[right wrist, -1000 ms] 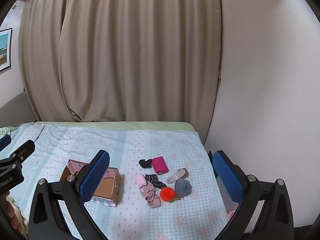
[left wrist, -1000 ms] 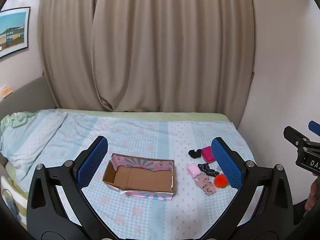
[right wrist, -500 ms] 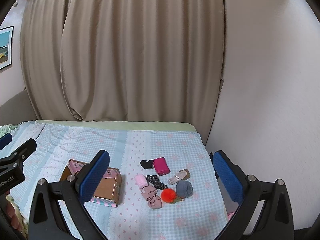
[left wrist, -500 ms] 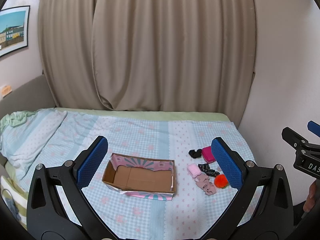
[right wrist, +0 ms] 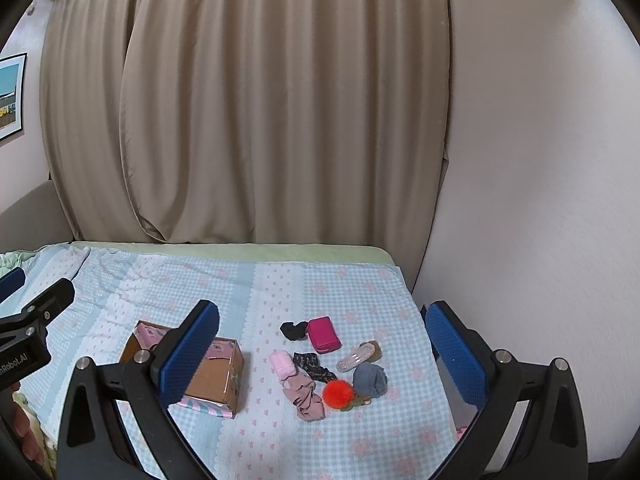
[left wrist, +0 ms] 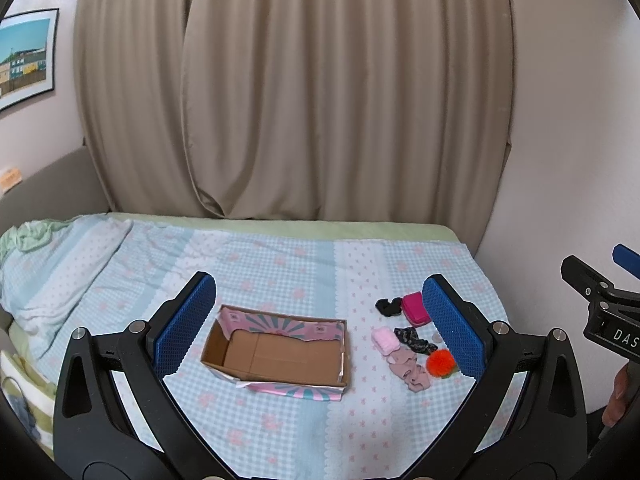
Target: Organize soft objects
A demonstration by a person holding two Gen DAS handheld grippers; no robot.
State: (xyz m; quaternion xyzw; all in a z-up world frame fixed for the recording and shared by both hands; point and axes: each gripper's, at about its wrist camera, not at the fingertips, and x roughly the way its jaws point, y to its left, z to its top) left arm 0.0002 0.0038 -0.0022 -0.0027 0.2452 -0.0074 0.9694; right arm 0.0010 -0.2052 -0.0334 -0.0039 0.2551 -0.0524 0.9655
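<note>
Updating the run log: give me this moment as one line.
left gripper: open, holds nothing | right gripper: open, holds nothing | box: empty | soft items: on bed beside box

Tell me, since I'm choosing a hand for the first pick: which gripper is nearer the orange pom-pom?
Right, probably. The right gripper frames the orange pom-pom; the left gripper centres on the cardboard box, pom-pom at its right finger.

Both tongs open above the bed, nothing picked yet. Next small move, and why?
Probably lower the right tongs toward the orange pom-pom. It lies at the near edge of the pile, right of the empty cardboard box, so it looks the least blocked. The left tongs frame the box and hold nothing.
</note>
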